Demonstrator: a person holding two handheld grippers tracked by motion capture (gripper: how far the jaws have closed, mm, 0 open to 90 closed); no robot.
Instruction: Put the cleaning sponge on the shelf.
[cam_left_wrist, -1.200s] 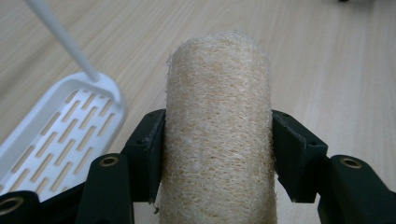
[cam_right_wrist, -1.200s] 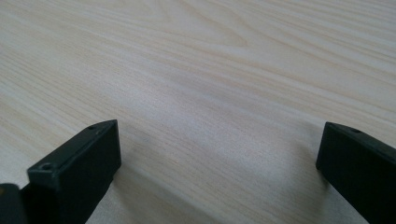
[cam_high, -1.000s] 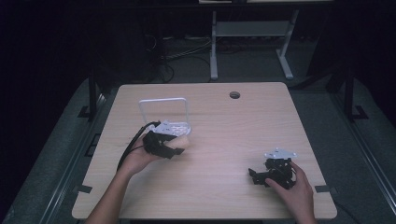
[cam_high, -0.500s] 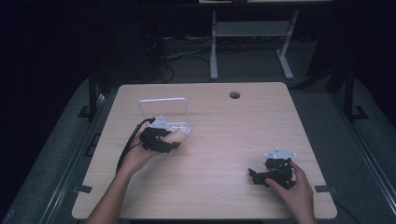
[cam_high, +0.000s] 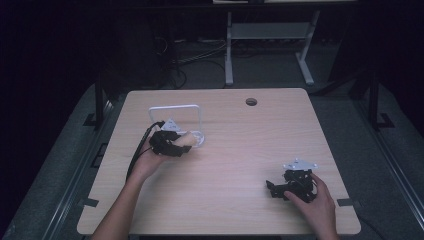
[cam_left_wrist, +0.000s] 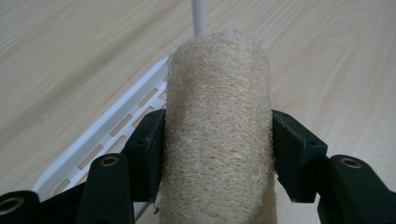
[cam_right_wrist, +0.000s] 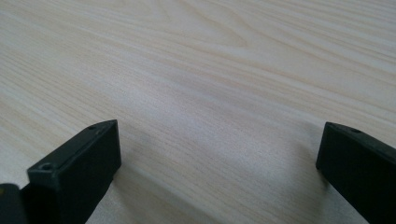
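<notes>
Left gripper view: loofah roll (cam_left_wrist: 217, 135), light, springy, rough-fibred; left gripper (cam_left_wrist: 217, 154) jaws clamp its mid-length beside white rack (cam_left_wrist: 107, 135). Right gripper (cam_right_wrist: 219, 154) jaws wide, empty.

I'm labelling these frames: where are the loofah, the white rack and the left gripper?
loofah (cam_left_wrist: 217, 135): left gripper view, its middle.
white rack (cam_left_wrist: 119, 128): left gripper view, slotted base.
left gripper (cam_high: 181, 146): high view, between fingertips.
</notes>
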